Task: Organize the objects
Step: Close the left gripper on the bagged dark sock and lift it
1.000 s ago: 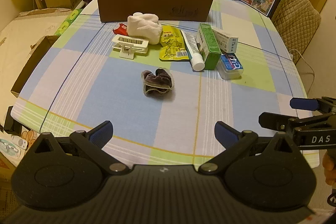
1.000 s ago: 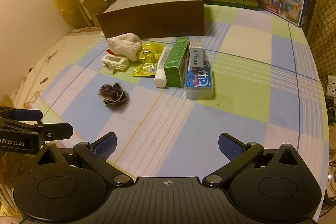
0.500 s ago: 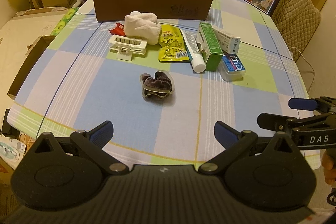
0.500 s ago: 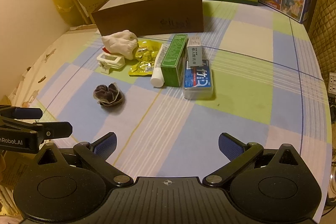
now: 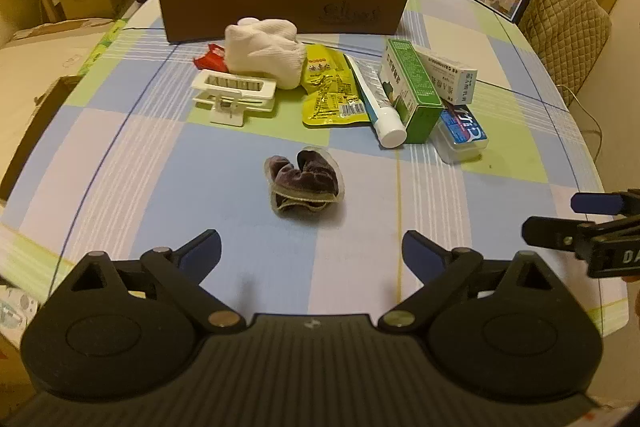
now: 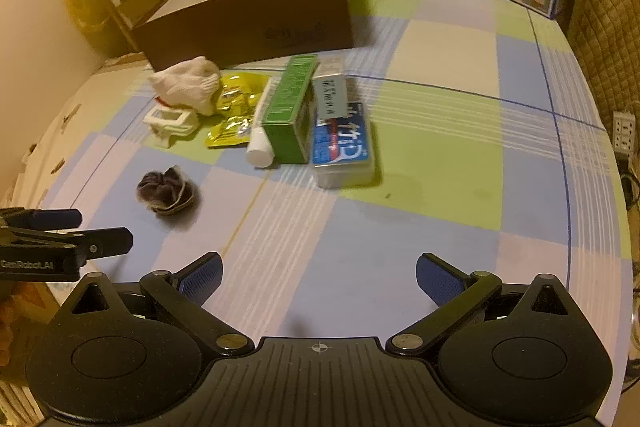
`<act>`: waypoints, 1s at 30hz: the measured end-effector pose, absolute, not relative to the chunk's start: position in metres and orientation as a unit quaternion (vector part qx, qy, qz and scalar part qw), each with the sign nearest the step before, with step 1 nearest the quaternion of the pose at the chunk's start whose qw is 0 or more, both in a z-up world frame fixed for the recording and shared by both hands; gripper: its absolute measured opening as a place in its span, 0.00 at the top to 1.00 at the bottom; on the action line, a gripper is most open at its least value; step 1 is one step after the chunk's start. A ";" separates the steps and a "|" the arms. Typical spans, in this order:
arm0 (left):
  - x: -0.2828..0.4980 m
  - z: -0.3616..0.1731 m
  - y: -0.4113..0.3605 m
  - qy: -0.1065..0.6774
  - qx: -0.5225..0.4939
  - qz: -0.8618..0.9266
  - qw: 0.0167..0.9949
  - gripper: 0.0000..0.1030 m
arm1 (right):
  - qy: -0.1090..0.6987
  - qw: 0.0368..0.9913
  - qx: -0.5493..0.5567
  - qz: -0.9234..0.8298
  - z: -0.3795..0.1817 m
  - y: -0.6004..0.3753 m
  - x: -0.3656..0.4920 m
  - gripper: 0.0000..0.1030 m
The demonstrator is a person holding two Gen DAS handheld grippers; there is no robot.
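You are at the approach step: nothing is held yet, and every item to be sorted sits on the checked counter (image 5: 160,163) in front of the open brown cardboard box (image 5: 280,3), which I take to be where things go.

Largest first. The box stands at the far edge, its inside showing white. Just before it lies a row: a white knitted sock bundle (image 5: 264,53) resting against a white plastic clip holder (image 5: 234,95), a yellow snack packet (image 5: 330,91), a toothpaste tube (image 5: 378,107), a green carton (image 5: 412,91) with a small white medicine box (image 5: 452,77) leaning on it, and a clear floss case (image 5: 460,135). Apart from the row, nearer you, lies the dark purple velvet scrunchie (image 5: 304,183).

Your left gripper (image 5: 312,251) has its fingers spread wide, empty, and lined up on the scrunchie, which is near but not yet between them. Your right gripper (image 6: 318,275) is likewise spread and empty, aimed toward the floss case and green carton, which lie well ahead.

The next move, as I judge it, calls for lowering the left fingers around the scrunchie; it is soft and flat, so pinch low and square.

Compared with a second ago, both cameras sit closer to the row, the scrunchie is nearer the left fingers, and no object has shifted.
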State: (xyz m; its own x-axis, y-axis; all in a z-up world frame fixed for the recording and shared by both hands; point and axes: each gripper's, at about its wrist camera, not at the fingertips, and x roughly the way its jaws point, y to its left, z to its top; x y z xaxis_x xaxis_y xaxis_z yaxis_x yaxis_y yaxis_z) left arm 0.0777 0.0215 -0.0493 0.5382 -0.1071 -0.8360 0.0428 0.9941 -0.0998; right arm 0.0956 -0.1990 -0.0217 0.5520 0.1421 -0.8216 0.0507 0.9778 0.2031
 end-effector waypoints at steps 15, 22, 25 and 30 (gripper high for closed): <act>0.138 -0.082 0.014 0.482 -0.004 -0.054 0.874 0.25 | 0.472 0.873 0.121 -0.006 -0.026 -0.221 0.108 0.02; 0.152 -0.094 0.015 0.495 -0.004 -0.058 0.867 0.40 | 0.472 0.872 0.126 -0.015 -0.026 -0.225 0.114 0.02; 0.154 -0.098 0.017 0.502 -0.005 -0.059 0.863 0.47 | 0.472 0.872 0.127 -0.015 -0.026 -0.225 0.118 0.02; 0.154 -0.098 0.021 0.499 -0.015 -0.076 0.863 0.72 | 0.468 0.875 0.125 -0.009 -0.026 -0.221 0.127 0.02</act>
